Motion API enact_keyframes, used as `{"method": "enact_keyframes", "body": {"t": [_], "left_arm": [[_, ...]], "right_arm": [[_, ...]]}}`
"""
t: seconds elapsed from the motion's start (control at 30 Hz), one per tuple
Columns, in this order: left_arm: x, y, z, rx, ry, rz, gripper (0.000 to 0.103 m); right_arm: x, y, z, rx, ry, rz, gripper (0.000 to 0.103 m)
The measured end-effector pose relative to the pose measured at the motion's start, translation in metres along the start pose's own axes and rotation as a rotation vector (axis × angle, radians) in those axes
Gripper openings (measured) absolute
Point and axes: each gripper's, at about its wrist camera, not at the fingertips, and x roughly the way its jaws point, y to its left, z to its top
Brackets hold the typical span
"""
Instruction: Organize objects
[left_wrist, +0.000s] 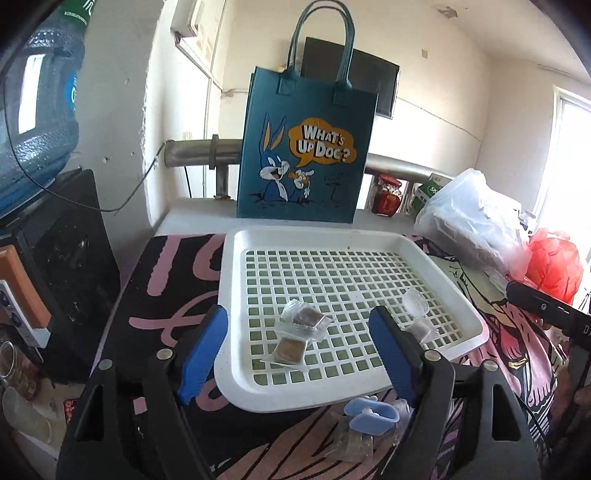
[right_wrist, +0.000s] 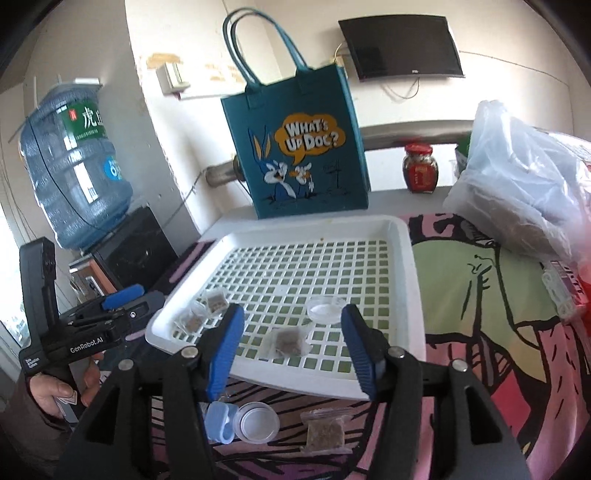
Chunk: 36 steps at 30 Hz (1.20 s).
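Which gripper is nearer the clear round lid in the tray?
Right. The clear round lid lies just ahead of the right gripper, between its open fingers; the left gripper hangs over the tray's opposite side.

A teal cartoon tote bag (right_wrist: 295, 147) stands at twelve o'clock, a red-lidded jar (right_wrist: 420, 168) at one, a water jug (right_wrist: 74, 166) at ten, a wall screen (right_wrist: 400, 46) above.

Daylight fills both views, soft and even, with a blown-out window (left_wrist: 570, 147) glaring at the right edge of the left wrist view. The fisheye lens bends walls and the tote bag (right_wrist: 295, 140) outward and leaves black corners. The right wrist view is slightly soft from blur, and the white tray (left_wrist: 236, 295) throws only faint shadows.
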Motion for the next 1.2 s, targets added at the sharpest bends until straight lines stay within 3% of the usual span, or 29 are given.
{"method": "enact_keyframes", "body": {"t": [0.1, 0.2, 0.57, 0.97, 1.03, 1.07, 1.1, 1.17, 1.2], "left_arm": [[-0.012, 0.0, -0.003, -0.003, -0.006, -0.014, 0.081], [-0.014, -0.003, -0.012, 0.0, 0.024, -0.028, 0.081], [0.002, -0.033, -0.058, 0.089, 0.19, -0.063, 0.081], [0.028, -0.051, -0.059, 0.147, 0.224, -0.04, 0.078], [0.029, -0.052, -0.059, 0.156, 0.227, -0.042, 0.071], [0.03, -0.052, -0.06, 0.152, 0.238, -0.06, 0.054], [0.031, -0.051, -0.061, 0.144, 0.255, -0.067, 0.044], [0.031, -0.049, -0.063, 0.127, 0.267, -0.085, 0.039], [0.029, -0.05, -0.063, 0.129, 0.258, -0.083, 0.039]], "right_arm": [[-0.025, -0.009, -0.001, 0.023, -0.054, -0.015, 0.06], [-0.034, -0.016, -0.007, 0.037, -0.041, -0.04, 0.06], [-0.013, -0.007, -0.048, -0.046, 0.127, -0.078, 0.06], [0.018, -0.008, -0.069, -0.074, 0.256, -0.12, 0.059], [0.023, -0.009, -0.07, -0.073, 0.267, -0.123, 0.058], [0.025, -0.009, -0.07, -0.071, 0.274, -0.122, 0.053], [0.029, -0.009, -0.071, -0.07, 0.294, -0.121, 0.049], [0.03, -0.008, -0.072, -0.075, 0.301, -0.13, 0.038], [0.03, -0.007, -0.073, -0.08, 0.304, -0.124, 0.037]]}}
